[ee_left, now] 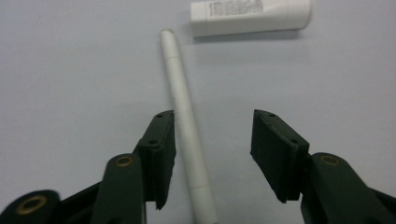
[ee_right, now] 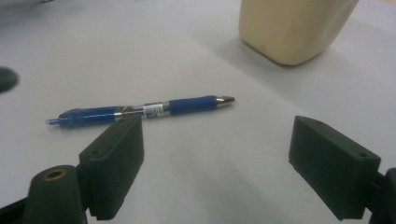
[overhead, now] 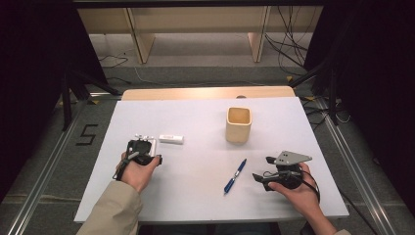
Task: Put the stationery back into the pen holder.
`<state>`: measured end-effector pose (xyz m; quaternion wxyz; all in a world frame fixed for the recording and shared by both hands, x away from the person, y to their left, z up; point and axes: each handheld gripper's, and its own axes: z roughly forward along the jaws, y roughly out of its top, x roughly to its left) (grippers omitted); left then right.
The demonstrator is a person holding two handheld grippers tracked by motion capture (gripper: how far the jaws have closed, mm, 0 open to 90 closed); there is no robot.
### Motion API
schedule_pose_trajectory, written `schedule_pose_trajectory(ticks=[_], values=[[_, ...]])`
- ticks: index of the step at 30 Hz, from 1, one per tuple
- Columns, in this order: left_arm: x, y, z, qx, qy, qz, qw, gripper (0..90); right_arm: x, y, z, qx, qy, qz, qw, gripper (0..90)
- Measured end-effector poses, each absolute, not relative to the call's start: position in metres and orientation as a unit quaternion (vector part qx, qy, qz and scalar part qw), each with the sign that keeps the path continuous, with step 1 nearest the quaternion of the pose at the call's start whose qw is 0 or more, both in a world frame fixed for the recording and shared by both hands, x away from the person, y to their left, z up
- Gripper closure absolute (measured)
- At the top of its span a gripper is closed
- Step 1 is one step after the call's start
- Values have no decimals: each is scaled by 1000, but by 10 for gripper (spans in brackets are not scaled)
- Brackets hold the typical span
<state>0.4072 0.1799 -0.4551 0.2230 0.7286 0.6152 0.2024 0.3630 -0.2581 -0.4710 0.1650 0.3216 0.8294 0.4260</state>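
Two writing tools lie loose on the table (overhead: 195,196), so nothing is gathered yet: the left gripper (ee_left: 212,154), jaws half open, straddles the white pen (ee_left: 187,126) ungripped, while the right gripper (ee_right: 233,172) gapes empty near the blue pen (ee_right: 140,111).

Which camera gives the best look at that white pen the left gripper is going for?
The left gripper view. There the white pen lies lengthwise between the open jaws, close beside one of them, with a white tube beyond its far end. In the high view the left gripper covers most of the pen. The right gripper view looks at a blue pen instead.
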Motion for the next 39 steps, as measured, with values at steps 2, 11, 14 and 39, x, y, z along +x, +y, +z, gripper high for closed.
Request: schedule_pose_trajectory(ticks=[2,11,14,39], values=[[414,178,-458,730,622,196,204,522,363,-258,-471,321,829,426,165,187],[431,181,-465,715,658,163,171,581,363,-258,-471,319,831,424,166,188],[432,182,-464,713,661,162,168,593,363,-258,-471,320,831,424,166,188],[439,179,-469,707,673,161,144,676,363,-258,-470,318,832,423,165,189]])
